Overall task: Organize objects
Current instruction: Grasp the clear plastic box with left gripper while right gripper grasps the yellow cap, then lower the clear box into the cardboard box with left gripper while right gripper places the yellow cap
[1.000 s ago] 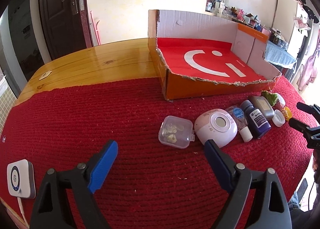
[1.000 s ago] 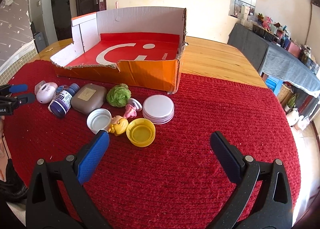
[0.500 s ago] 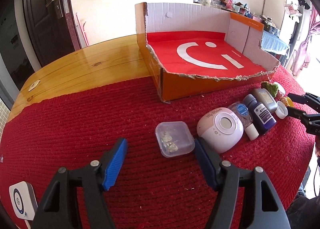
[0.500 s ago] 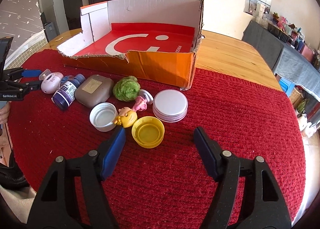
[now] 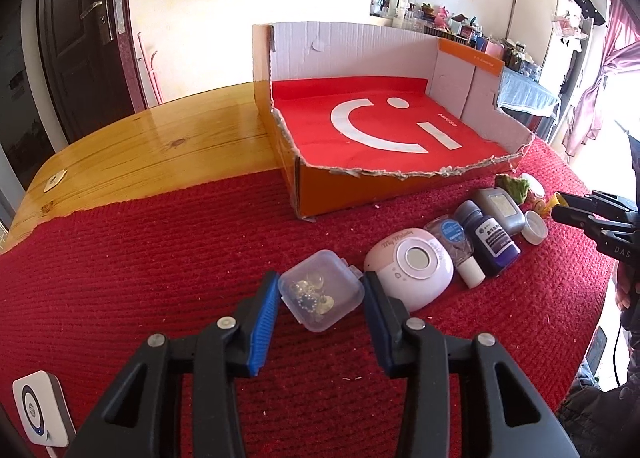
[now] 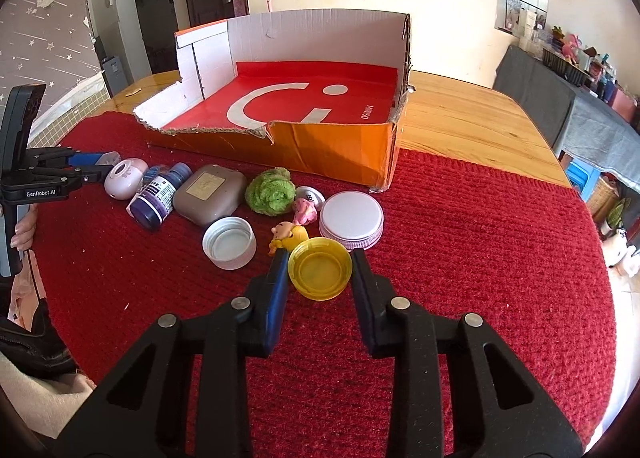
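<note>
Left gripper (image 5: 320, 298): jaws closing around the clear plastic case (image 5: 321, 290); both blue pads lie against its sides.
Right gripper (image 6: 320, 270): jaws closing around the yellow cap (image 6: 320, 274); pads at its rim on either side.
Clear plastic case: square with rounded corners, lies flat on the red mat (image 5: 160, 250), one corner turned toward the camera; small metallic pieces inside; latch tab on its right side.
Yellow cap: round, lies with its hollow side up on the mat, in front of the box.
Cardboard box (image 6: 336, 145): one, orange outside, red floor with a white smile mark, near wall torn low; long side runs along the mat's far edge; nothing inside.
Count, caps and lids: one yellow cap, one white cap (image 6: 229, 242) hollow side up, one flat white lid (image 6: 352, 219).
Count, bottles: one dark blue bottle (image 6: 158, 195) lying on its side, neck toward the box; one small clear bottle (image 5: 456, 246) beside it.
Count, other: one pink round device (image 5: 412, 270), one brown case (image 6: 210, 193), one green fuzzy ball (image 6: 270, 191), one yellow figurine (image 6: 288, 236), one pink figurine (image 6: 305, 213).
Obstructions: the pink device sits just beside the left gripper's right finger; the yellow figurine touches the right gripper's left fingertip.
Table (image 5: 152, 137): wood, bare behind the mat.
</note>
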Demonstrator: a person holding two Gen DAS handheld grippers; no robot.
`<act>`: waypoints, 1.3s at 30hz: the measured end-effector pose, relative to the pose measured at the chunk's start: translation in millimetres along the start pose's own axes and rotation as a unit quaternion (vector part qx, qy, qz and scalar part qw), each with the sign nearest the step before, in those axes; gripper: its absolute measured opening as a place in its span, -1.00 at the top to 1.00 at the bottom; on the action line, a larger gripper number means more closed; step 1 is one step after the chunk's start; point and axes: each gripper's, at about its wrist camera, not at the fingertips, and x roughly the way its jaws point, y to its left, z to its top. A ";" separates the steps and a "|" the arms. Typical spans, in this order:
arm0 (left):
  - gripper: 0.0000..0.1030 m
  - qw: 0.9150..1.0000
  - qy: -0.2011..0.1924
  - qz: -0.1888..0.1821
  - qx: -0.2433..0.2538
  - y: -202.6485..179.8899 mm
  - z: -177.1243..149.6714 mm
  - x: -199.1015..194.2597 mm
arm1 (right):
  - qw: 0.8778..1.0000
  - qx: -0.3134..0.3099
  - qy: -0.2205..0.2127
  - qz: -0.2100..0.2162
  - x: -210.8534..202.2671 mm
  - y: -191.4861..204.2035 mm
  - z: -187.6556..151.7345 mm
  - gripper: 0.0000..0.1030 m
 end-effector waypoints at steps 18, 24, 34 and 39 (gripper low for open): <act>0.15 0.999 -0.018 -0.023 0.023 -13.0 53.7 -18.7 | 0.999 -0.006 -0.037 -0.013 -21.6 -4.3 47.5 0.44; 0.15 0.999 0.008 -0.042 0.032 -14.5 84.1 0.9 | 0.999 -0.025 -0.020 -0.006 -6.9 -6.5 82.1 0.44; 0.15 0.993 0.082 -0.043 0.078 -17.6 103.9 44.2 | 0.995 -0.057 0.085 0.014 46.8 -21.7 115.9 0.44; 0.15 0.987 0.110 -0.048 0.102 -18.7 107.9 61.0 | 0.988 -0.064 0.140 0.024 70.4 -25.8 121.3 0.44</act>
